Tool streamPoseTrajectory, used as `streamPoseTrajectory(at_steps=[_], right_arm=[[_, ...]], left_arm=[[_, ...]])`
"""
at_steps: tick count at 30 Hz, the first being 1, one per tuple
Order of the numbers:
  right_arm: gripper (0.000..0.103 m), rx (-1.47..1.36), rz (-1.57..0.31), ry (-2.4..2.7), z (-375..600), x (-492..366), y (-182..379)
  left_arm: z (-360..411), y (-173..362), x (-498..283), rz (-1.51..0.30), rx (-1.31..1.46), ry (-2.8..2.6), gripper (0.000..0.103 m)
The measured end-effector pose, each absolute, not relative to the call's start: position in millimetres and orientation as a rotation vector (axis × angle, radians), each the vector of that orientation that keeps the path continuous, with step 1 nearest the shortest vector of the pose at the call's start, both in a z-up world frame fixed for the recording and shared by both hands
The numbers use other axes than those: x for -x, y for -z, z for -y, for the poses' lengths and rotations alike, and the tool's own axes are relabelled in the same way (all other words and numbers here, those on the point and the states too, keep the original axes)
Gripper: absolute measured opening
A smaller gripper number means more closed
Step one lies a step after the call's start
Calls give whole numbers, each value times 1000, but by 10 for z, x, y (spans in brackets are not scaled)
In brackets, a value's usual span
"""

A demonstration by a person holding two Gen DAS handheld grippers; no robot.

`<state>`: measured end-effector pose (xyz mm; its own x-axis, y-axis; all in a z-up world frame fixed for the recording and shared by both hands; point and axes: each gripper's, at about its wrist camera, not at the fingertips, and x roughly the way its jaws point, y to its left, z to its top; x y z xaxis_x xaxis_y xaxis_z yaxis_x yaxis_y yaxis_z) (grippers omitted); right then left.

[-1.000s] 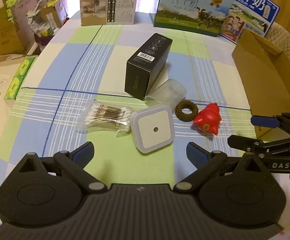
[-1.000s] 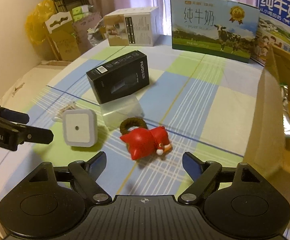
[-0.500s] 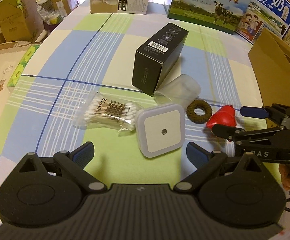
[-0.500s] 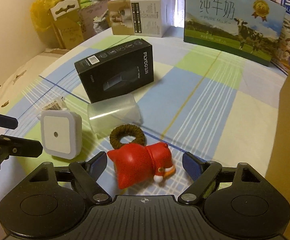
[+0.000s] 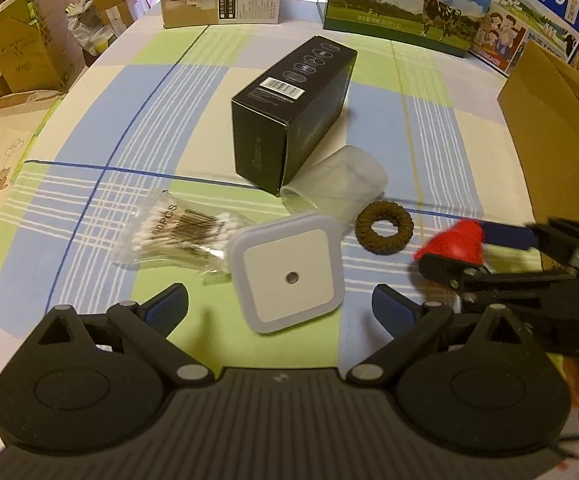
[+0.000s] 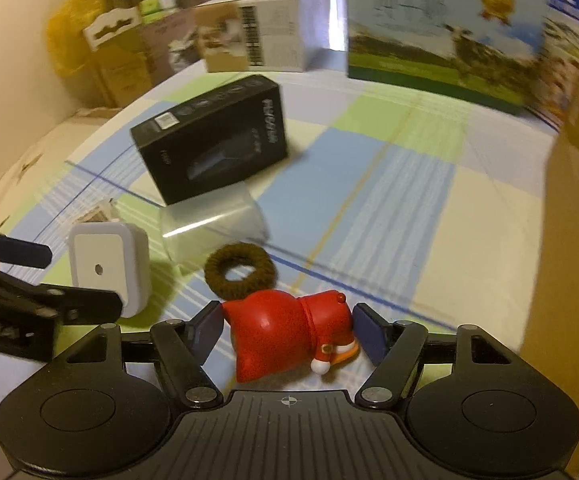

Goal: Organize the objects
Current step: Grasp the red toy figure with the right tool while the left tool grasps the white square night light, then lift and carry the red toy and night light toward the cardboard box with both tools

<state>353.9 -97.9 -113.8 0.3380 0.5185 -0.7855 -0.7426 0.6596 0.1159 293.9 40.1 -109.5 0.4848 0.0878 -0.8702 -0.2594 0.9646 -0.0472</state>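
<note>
Right gripper (image 6: 285, 330): your jaws bracket the red figurine (image 6: 285, 332), pads at its two ends, contact uncertain; it lies on the checked tablecloth (image 6: 389, 184), long axis across your fingers. Left gripper (image 5: 281, 304): spread wide, empty, nearer the square night light (image 5: 289, 272)

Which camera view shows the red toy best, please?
The right wrist view: the red toy lies whole and close between the right gripper's fingers, which look closed onto its sides. In the left wrist view only a blurred red part shows, the rest hidden behind that gripper.
</note>
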Motion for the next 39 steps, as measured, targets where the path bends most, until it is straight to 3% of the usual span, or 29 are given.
streamPoseTrajectory(at_steps=[6,14,39], right_arm=[[67,246,-915,-787,1179,-3456,1115],[67,200,-929,-757,1390,-3375,1088],[63,233,-966,-782,1652,-2953,987]], left_arm=[[-357,1210,-3060,-1047,210,-252,94],[-371,1290,-3121,-1045,206,-264,64],[-205,1178,-2598,-1129,125,-131,64]])
